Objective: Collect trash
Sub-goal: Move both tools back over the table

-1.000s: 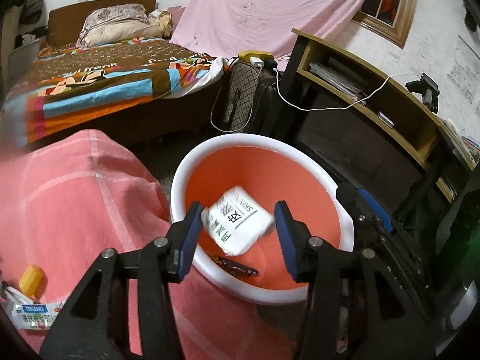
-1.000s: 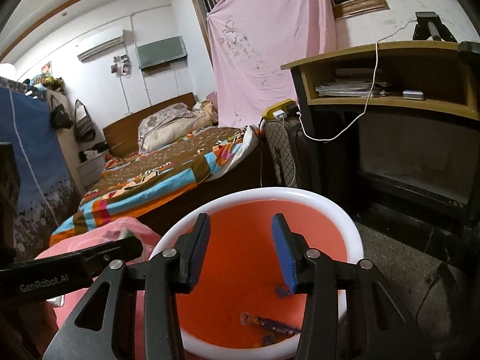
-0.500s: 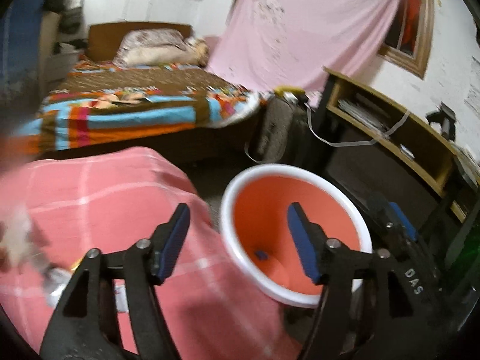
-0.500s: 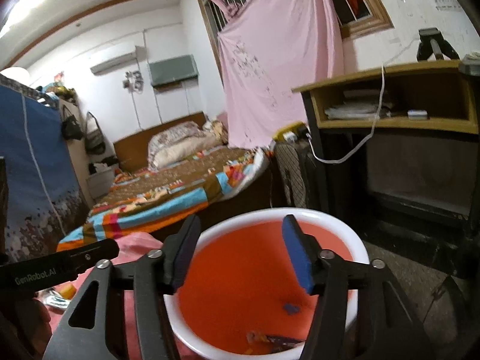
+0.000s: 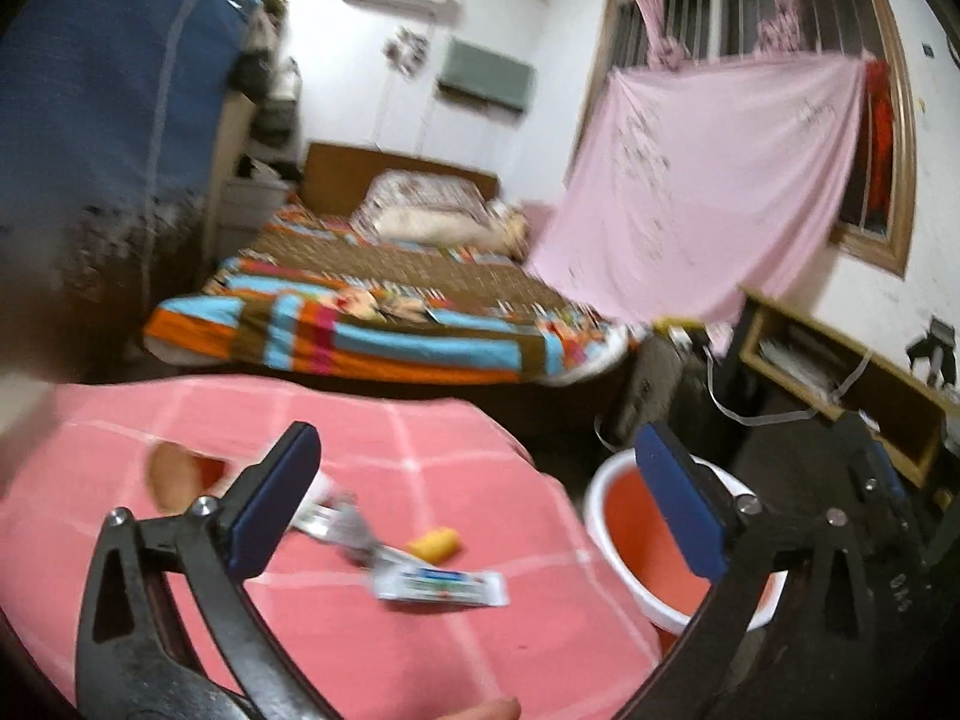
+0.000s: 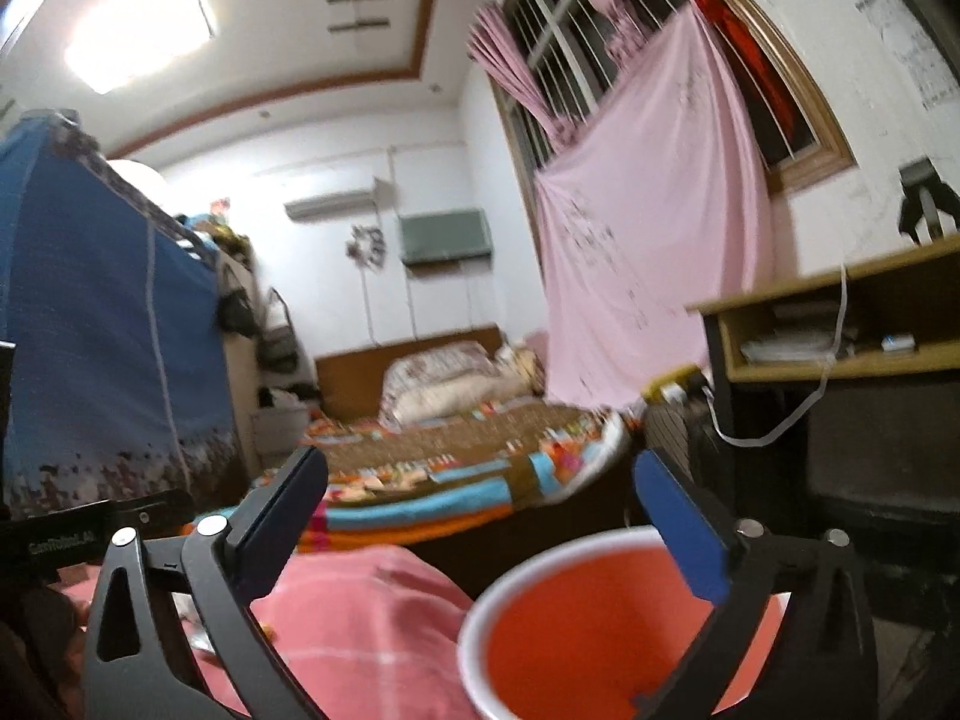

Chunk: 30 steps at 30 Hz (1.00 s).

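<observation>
Wrapper (image 5: 441, 585) on pink cloth (image 5: 420, 450) between opening, empty left gripper (image 5: 474, 510); right gripper (image 6: 480, 516) opening, empty

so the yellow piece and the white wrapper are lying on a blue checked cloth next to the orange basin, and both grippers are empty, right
Not quite: the cloth is pink with white check lines, not blue, as the left wrist view shows. The rest holds: the yellow piece and the white wrapper lie on it, beside the orange basin, and the left gripper and right gripper are opening with nothing between their jaws.
</observation>
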Tool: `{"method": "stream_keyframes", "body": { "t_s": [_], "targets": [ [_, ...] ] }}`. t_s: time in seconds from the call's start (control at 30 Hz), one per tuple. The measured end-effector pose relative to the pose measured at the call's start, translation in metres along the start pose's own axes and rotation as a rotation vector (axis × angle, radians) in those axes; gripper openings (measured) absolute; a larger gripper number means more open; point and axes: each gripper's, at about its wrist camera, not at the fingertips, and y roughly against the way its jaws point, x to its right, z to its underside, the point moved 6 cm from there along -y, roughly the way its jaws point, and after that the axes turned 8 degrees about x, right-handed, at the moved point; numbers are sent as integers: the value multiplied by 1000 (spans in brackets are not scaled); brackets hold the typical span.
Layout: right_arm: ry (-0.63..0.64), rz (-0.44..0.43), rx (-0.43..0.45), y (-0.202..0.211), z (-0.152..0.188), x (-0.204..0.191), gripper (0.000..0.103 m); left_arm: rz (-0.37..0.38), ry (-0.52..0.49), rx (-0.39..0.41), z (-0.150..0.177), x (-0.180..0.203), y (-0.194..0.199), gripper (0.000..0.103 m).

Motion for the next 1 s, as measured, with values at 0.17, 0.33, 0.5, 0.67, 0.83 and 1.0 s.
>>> {"method": "stream_keyframes", "body": {
  "t_s": [0.17, 0.33, 0.5, 0.67, 0.83, 1.0],
  "targets": [
    [31, -83, 43, 5, -13, -31, 103, -65, 9, 87, -16, -33, 27, 88],
    [62, -139, 51, 9, -16, -61, 103, -138, 8, 154, -25, -62, 50, 88],
    [58, -190, 62, 9, -18, -85, 103, -194, -33, 196, -28, -88, 67, 88],
    [72, -240, 49, 3, -10, -109, 103, -229, -85, 230, -28, -106, 74, 88],
    [115, -261, 11, -7, 9, -127, 103, -253, -126, 225, -23, -123, 70, 88],
    [151, -297, -82, -21, 31, -140, 103, -242, -143, 208, -19, -133, 61, 88]
  ]
}}
